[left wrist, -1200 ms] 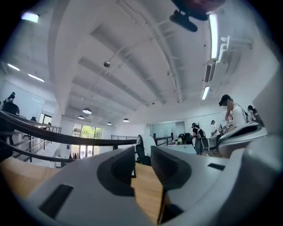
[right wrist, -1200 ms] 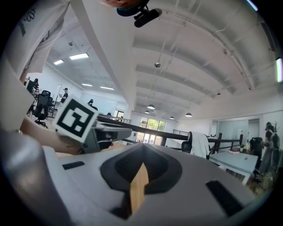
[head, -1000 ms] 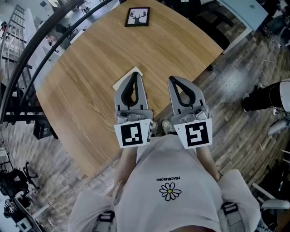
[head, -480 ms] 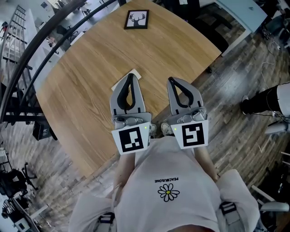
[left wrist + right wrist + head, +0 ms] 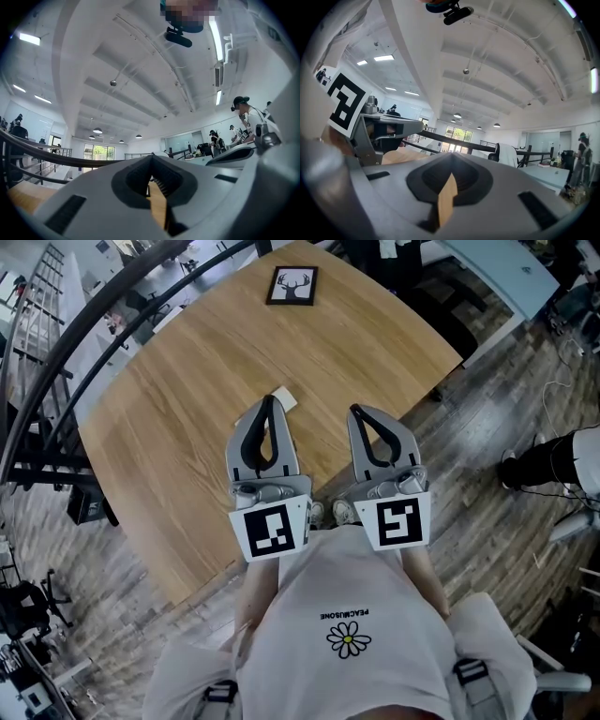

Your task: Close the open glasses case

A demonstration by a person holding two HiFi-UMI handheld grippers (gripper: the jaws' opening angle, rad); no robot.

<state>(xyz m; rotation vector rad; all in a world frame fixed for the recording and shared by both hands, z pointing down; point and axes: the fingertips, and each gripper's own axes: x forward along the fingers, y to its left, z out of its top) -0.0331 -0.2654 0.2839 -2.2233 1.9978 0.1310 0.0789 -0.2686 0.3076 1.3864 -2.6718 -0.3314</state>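
Handling has to be judged from very little, because the glasses case point(image 5: 285, 398) shows only as a pale, flat-looking corner on the counter point(image 5: 178, 409). It peeps out just beside the tip of the left tool point(image 5: 271, 399), which covers the rest of it in the head view, so whether its lid stands open cannot be told. Such a case is probably light and stiff-shelled, hinged along one long edge, and would likely slide on the smooth wood if pushed from one side. The sensible hold is a press on the free edge of the lid with the base steadied from the other side, rather than a pinch. The left tool has its jaws brought together at the tips with nothing between them, and the right tool point(image 5: 355, 412) is likewise closed and empty. In each gripper view only a sliver of wood shows through the slot behind the tips. The two hang side by side over the counter's near edge. The counter is round-edged, light oak-grain wood with a matte finish. A small black-framed picture point(image 5: 292, 285) of a stag's head lies at its far side, and dark plank floor point(image 5: 487, 456) surrounds it.
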